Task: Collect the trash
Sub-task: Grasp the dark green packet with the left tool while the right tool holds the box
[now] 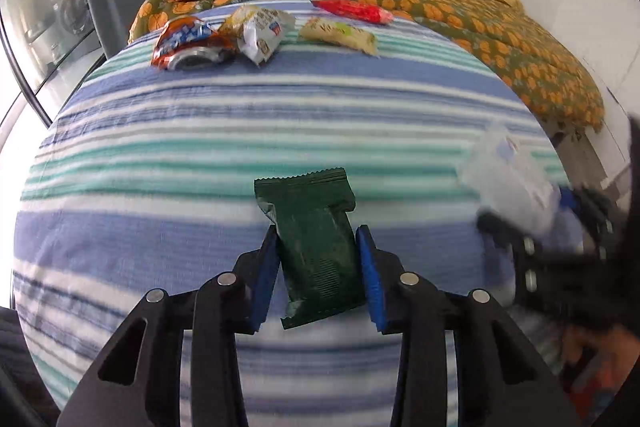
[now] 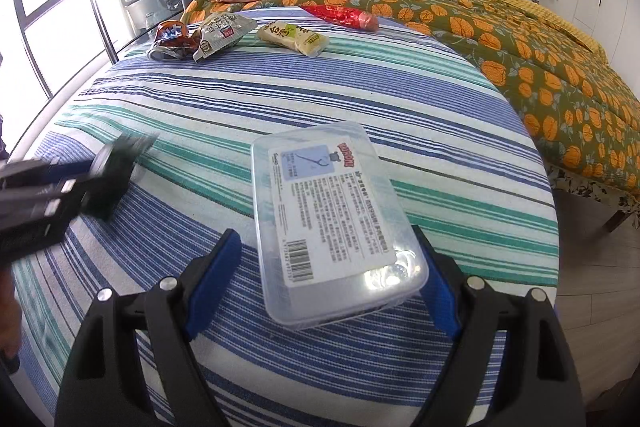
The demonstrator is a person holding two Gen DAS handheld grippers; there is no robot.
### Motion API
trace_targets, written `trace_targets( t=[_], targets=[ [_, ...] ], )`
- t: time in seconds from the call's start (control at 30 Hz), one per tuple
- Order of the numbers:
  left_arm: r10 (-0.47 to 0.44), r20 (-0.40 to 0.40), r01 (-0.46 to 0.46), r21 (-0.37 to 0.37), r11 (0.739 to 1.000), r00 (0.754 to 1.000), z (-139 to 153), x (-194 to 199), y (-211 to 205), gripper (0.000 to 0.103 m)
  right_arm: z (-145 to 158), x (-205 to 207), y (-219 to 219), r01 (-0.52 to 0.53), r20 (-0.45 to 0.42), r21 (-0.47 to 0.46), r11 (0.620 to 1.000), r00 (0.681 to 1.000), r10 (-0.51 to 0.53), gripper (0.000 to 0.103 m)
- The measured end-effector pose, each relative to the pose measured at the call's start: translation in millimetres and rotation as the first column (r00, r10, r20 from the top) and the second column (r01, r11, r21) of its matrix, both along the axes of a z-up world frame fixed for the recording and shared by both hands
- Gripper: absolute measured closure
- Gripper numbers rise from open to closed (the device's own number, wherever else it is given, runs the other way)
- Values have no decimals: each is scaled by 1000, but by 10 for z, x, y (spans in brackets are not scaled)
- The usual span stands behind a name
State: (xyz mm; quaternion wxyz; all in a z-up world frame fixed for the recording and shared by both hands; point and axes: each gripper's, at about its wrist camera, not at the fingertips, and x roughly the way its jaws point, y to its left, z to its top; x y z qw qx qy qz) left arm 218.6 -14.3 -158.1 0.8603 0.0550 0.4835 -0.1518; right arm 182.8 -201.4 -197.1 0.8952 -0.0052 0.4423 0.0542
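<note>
The dark green wrapper point(image 1: 316, 251) sits between the blue pads of the left gripper point(image 1: 318, 275), above the striped blanket point(image 1: 280, 115) that covers the near end of the bed. The fingers point(image 1: 264, 283) stand narrow and appear closed on the wrapper's two long edges; the foil bulges slightly between them. Judged from this, the step in hand is carrying a grasped piece of trash clear of the blanket.

To do it well: keep steady pressure, since thin foil slips easily; lift straight before travelling; avoid snagging the blanket weave with the fingertips.

The clear plastic box point(image 2: 328, 223) lies tilted between the pads of the right gripper point(image 2: 332, 279). These fingers point(image 2: 216, 283) stand wide; the right pad meets the box's side, but whether the left pad touches cannot be told.

Further trash remains at the blanket's far edge: a crushed can point(image 1: 188, 43), a white snack packet point(image 1: 260, 31), a pale yellow packet point(image 1: 340, 35) and a red wrapper point(image 1: 352, 11).

View differences: the left wrist view shows the wrapper grasp clearly but renders the box and right gripper as a blur at its right edge. The right wrist view shows the box label and barcode sharply, the floor point(image 2: 592, 307) beside the bed, and the left gripper only as a blurred dark mass.
</note>
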Motion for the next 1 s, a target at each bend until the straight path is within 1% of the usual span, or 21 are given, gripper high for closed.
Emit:
trace_targets(
  t=[0.07, 0.13, 0.2, 0.23, 0.27, 0.37, 0.5, 0.6, 0.67, 0.7, 0.77, 0.83, 0.9, 0.93, 1.0],
  targets=[
    [-10, -9, 10, -3, 1000, 1000, -26, -125, 40, 63, 2, -3, 0, 1, 1, 0, 1000, 1000, -1, 22],
    [-12, -6, 12, -3, 1000, 1000, -29, -192, 73, 58, 7, -5, -7, -6, -3, 3, 1000, 1000, 6, 22],
    [-6, -9, 6, -16, 1000, 1000, -19, -208, 124, 46, 29, -2, -15, -42, -35, -1, 999, 999, 42, 22],
    [0, -5, 0, -29, 1000, 1000, -3, -204, 151, 41, 49, 0, -24, -56, -56, 2, 998, 997, 56, 22],
    [2, -4, -2, -36, 999, 1000, 10, -195, 169, 40, 99, 10, -54, -70, -83, 11, 997, 994, 71, 22],
    [-2, -13, 2, -42, 999, 1000, 26, -162, 181, 39, 287, 75, -94, -104, -112, -5, 995, 988, 103, 22],
    [-19, -39, 18, -23, 1000, 999, 6, -119, 110, 39, 406, 238, -39, -169, -187, -45, 985, 970, 158, 22],
    [-17, -38, 17, 10, 1000, 999, -9, -117, 62, 39, 381, 369, 22, -191, -236, -84, 978, 957, 167, 23],
    [-7, -31, 8, 33, 999, 999, -10, -106, 46, 39, 336, 421, 41, -193, -264, -86, 977, 951, 164, 24],
    [-2, -30, 3, 36, 999, 1000, -9, -104, 51, 39, 329, 423, 39, -192, -267, -82, 978, 950, 164, 24],
    [8, -33, -7, 32, 999, 999, -6, -85, 64, 43, 325, 450, 43, -188, -270, -75, 979, 949, 161, 33],
    [9, -37, -8, 34, 999, 999, -12, -67, 69, 54, 320, 458, 48, -188, -275, -70, 980, 948, 162, 43],
    [9, -37, -8, 32, 999, 999, -10, -63, 72, 58, 329, 440, 50, -182, -272, -70, 981, 949, 157, 44],
    [12, -32, -11, 34, 999, 999, -3, -71, 70, 64, 339, 418, 48, -182, -266, -69, 981, 951, 157, 44],
    [18, -23, -17, 33, 999, 1000, 21, -92, 64, 66, 372, 382, 45, -183, -255, -60, 981, 953, 162, 44]
  ],
)
